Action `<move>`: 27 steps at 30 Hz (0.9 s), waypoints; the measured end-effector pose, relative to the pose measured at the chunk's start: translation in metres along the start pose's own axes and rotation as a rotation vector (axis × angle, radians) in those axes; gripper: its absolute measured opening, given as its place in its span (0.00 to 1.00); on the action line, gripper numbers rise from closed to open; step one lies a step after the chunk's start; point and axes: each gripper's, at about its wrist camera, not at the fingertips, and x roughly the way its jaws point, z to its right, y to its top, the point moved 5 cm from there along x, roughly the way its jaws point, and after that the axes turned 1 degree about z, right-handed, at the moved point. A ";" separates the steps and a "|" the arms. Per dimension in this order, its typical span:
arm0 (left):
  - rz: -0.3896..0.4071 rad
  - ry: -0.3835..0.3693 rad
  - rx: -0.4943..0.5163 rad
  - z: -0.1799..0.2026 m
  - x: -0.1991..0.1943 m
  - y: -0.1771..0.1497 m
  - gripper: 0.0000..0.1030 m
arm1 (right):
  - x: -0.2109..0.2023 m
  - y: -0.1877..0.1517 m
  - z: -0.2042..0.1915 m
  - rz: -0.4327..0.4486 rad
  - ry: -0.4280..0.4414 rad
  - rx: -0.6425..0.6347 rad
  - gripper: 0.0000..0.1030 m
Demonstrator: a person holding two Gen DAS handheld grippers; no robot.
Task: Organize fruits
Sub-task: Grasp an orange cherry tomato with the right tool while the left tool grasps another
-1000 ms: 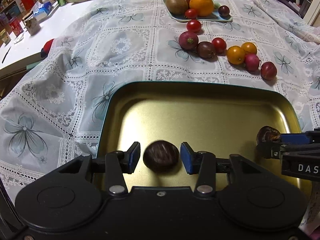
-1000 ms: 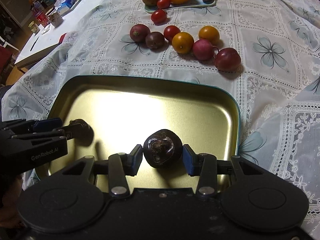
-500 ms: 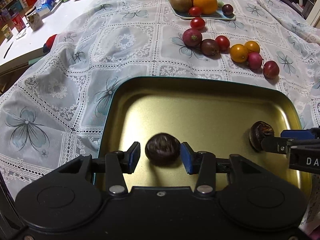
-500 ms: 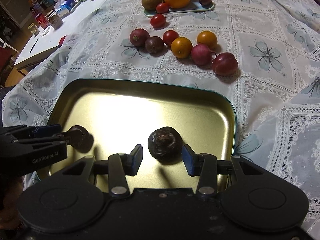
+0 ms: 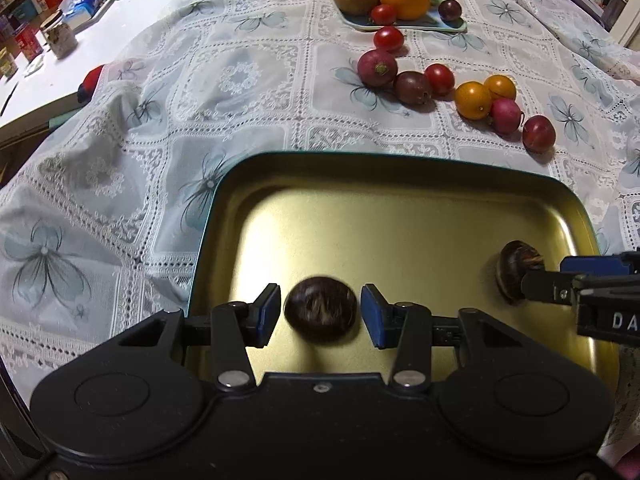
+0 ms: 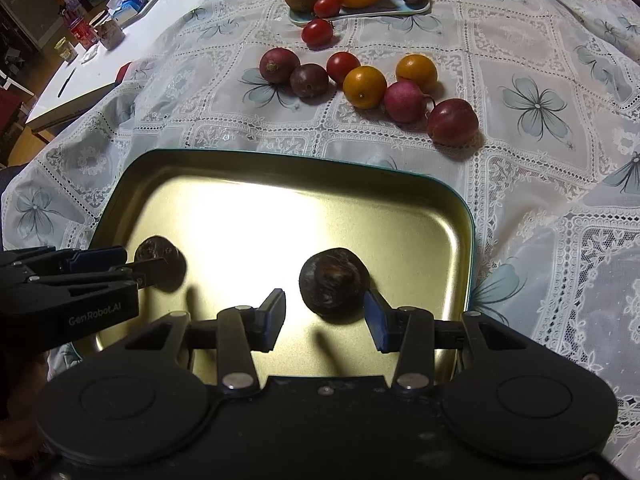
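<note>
A gold metal tray lies on the lace tablecloth in front of me. Two dark brown wrinkled fruits rest on it. The left fruit sits between the pads of my open left gripper, touching neither. The right fruit sits just ahead of my open right gripper. A loose row of red, purple and orange fruits lies beyond the tray.
A light plate at the far middle holds a kiwi, an orange, an apple and small fruits. A white side table with jars and boxes stands far left. The cloth drapes down at the right.
Both grippers have opened and drawn back a little. The two dark fruits were let go and now rest on the tray.
</note>
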 end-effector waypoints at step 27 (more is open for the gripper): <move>0.002 -0.017 0.015 0.032 0.020 0.086 0.50 | 0.021 0.158 0.082 0.116 -0.113 0.226 0.44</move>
